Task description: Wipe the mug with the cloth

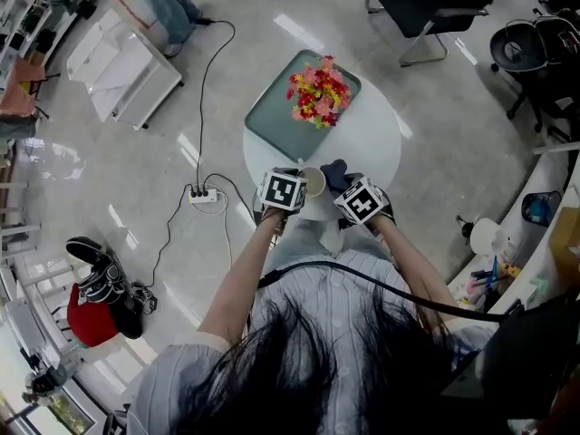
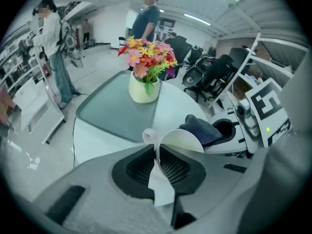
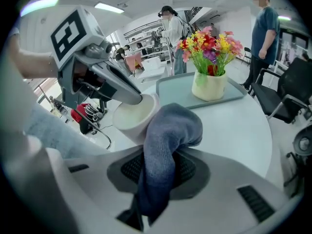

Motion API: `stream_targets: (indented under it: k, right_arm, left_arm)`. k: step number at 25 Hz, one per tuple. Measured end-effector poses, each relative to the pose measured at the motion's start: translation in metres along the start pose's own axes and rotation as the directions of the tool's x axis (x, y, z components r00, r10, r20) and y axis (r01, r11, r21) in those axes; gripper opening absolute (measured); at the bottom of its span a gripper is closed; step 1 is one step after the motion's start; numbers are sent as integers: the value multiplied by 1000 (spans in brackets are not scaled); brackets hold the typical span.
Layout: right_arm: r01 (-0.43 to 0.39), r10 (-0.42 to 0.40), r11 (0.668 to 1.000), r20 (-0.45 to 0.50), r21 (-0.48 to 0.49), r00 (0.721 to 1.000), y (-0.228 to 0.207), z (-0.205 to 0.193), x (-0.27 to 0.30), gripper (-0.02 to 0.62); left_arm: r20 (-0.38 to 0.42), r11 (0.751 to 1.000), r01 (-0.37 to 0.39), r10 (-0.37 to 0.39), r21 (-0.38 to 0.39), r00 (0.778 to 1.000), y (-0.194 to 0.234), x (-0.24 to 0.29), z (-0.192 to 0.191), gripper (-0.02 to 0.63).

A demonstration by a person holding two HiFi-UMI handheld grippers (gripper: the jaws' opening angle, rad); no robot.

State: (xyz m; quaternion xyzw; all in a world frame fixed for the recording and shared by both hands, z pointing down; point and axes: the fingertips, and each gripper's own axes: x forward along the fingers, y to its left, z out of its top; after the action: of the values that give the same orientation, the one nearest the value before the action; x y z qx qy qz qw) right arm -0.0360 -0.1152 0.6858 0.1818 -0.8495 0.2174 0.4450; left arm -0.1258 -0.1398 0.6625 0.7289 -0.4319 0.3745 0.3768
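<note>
A cream mug [image 1: 313, 182] is held over the near edge of the round white table [image 1: 372, 139]. My left gripper [image 1: 292, 191] is shut on the mug's rim [image 2: 181, 139], its wall pinched between the jaws. My right gripper [image 1: 344, 188] is shut on a dark blue cloth [image 3: 163, 150], which is bunched and pressed against the mug's side [image 3: 134, 118]. In the left gripper view the cloth [image 2: 202, 129] lies over the mug's far edge, with the right gripper [image 2: 243, 130] just behind it.
A vase of red, pink and yellow flowers [image 1: 319, 93] stands on a grey-green tray [image 1: 276, 116] at the table's far side. Office chairs [image 1: 426, 7] stand beyond. A power strip and cable [image 1: 204, 195] lie on the floor at left. Two people stand in the background [image 2: 48, 38].
</note>
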Motion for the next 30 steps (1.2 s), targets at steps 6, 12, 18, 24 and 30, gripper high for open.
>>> stream_targets:
  k: [6, 12, 18, 24, 30]
  right_arm:
    - [4, -4, 1000, -17, 4, 1000, 6, -12, -4, 101]
    - [3, -3, 1000, -24, -3, 1000, 8, -16, -5, 101]
    - [8, -8, 1000, -28, 10, 1000, 9, -21, -6, 101]
    - [25, -23, 997, -36, 73, 999, 5, -27, -5, 101]
    - [28, -25, 995, -38, 98, 999, 4, -29, -6, 101]
  left_arm:
    - [22, 989, -61, 64, -138, 998, 2, -4, -3, 46]
    - [37, 959, -74, 87, -273, 996, 4, -3, -4, 46]
    - [101, 854, -15, 79, -520, 992, 1, -1, -8, 48]
    - [126, 845, 3, 76, -535, 989, 0, 0, -4, 48]
    - [150, 969, 39, -3, -244, 989, -6, -15, 15, 94]
